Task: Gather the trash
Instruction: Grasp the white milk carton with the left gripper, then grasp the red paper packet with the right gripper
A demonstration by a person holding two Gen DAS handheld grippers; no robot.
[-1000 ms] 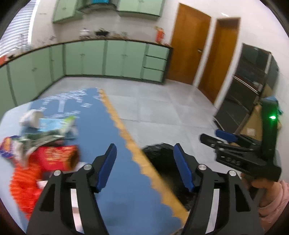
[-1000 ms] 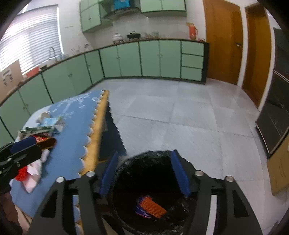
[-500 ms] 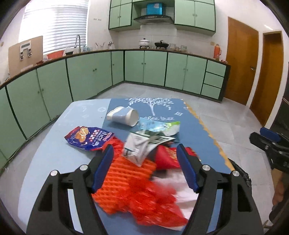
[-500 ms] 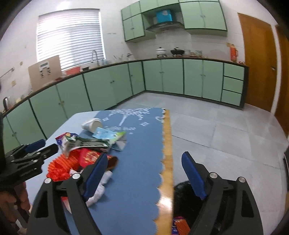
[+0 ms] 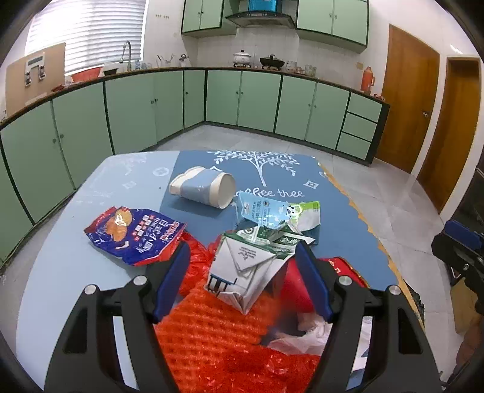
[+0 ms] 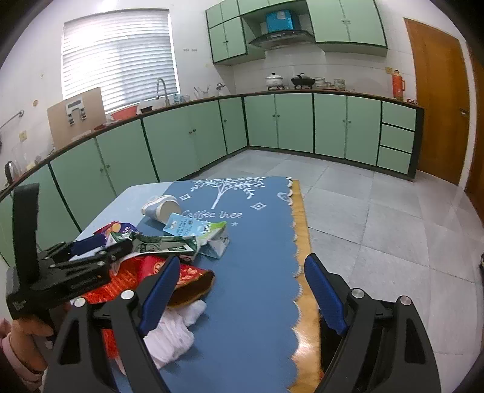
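White lettering "Coffee tree" sits under a white tree motif on the dark blue scalloped-edge cloth covering the tabletop; in the left wrist view only "ee tree" of it shows. The crumpled blue and red foil snack bag carries white East Asian characters, upside down, not legible. Print on the light blue and green milk carton is too small to read.

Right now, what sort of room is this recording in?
A home kitchen, most likely: green base cabinets run along the walls, pots sit under a range hood, and a sink tap stands by the window.
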